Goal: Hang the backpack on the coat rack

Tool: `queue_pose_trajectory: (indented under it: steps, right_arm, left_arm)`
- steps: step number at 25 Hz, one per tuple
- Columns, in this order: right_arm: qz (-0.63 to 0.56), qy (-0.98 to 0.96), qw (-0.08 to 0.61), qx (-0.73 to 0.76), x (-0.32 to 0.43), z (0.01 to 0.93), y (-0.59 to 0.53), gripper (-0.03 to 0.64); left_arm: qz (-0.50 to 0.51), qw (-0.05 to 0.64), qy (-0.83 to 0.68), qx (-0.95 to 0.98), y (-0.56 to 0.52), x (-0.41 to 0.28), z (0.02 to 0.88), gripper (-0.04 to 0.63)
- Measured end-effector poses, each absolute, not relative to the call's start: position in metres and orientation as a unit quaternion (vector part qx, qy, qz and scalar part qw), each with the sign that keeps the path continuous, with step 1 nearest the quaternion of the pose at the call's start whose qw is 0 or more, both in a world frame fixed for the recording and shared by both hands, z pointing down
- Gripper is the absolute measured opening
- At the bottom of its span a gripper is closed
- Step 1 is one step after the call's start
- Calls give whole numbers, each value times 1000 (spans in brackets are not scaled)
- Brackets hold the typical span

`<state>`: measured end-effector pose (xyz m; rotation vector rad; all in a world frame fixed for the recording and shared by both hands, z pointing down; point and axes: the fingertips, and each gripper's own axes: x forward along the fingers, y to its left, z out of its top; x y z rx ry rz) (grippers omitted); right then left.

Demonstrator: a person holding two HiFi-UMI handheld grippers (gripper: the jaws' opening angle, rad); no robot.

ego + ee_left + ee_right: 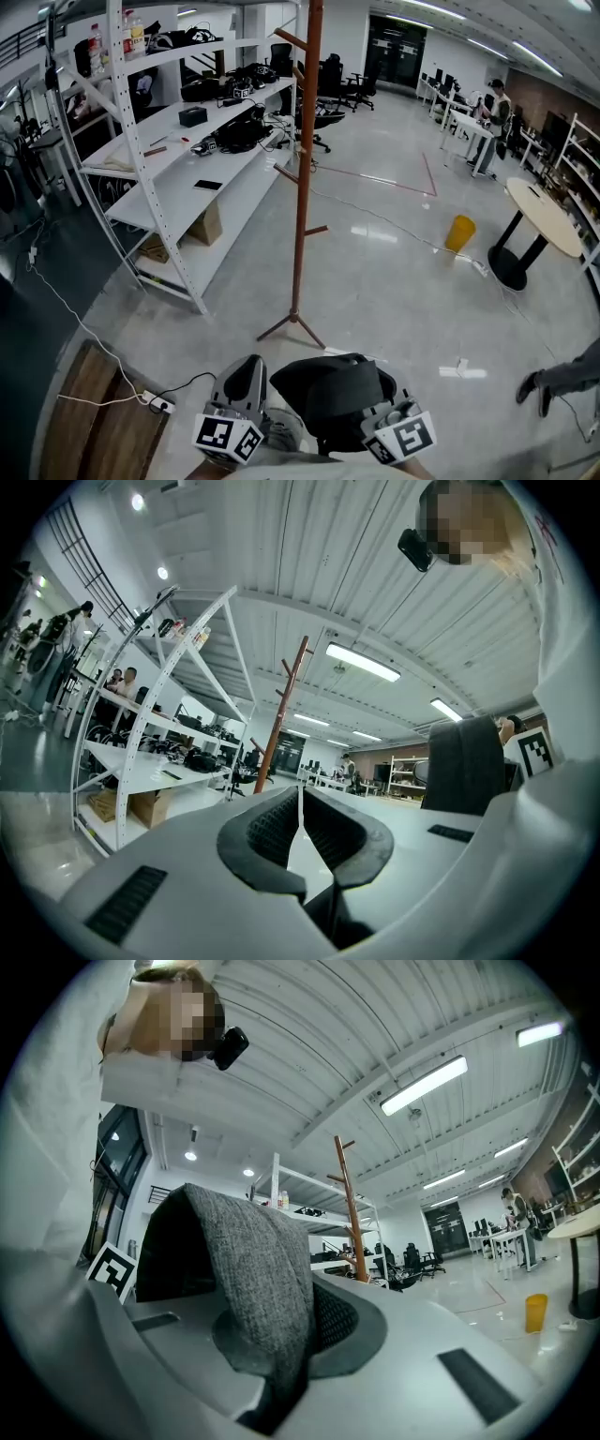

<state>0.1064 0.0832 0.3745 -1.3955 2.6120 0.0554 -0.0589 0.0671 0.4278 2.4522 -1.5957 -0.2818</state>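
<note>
A dark backpack (333, 389) hangs low in front of me, just short of the foot of the tall brown coat rack (305, 169). My right gripper (386, 412) sits at its right side. In the right gripper view this gripper (298, 1335) is shut on the backpack's grey fabric strap (253, 1260), with the coat rack (349, 1204) beyond. My left gripper (249, 367) is to the left of the backpack. In the left gripper view its jaws (300, 803) meet with nothing between them; the coat rack (281, 714) stands ahead and the backpack (464, 766) shows at the right.
White shelving (178, 159) with gear and a cardboard box (206, 225) stands left of the rack. A power strip (159, 405) with cables and a wooden board (98, 412) lie at bottom left. A yellow bin (459, 232), a round table (544, 217) and someone's feet (539, 389) are at the right.
</note>
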Motion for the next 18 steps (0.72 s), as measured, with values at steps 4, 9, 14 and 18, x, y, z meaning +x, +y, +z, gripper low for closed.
queue_pose_trajectory:
  steps: [4, 9, 14, 18]
  right_arm:
    - [13, 881, 70, -468, 104, 377, 70, 23]
    - [17, 883, 58, -465, 98, 377, 44, 23]
    - [23, 883, 58, -465, 94, 374, 6, 23]
    - [26, 883, 56, -466, 89, 372, -29, 23]
  left_arm:
    - [-99, 105, -542, 828, 55, -64, 423, 25]
    - [-98, 99, -535, 833, 28, -65, 421, 25]
    - [-99, 93, -527, 839, -15, -67, 416, 25]
    - [-97, 86, -521, 844, -57, -72, 415, 25]
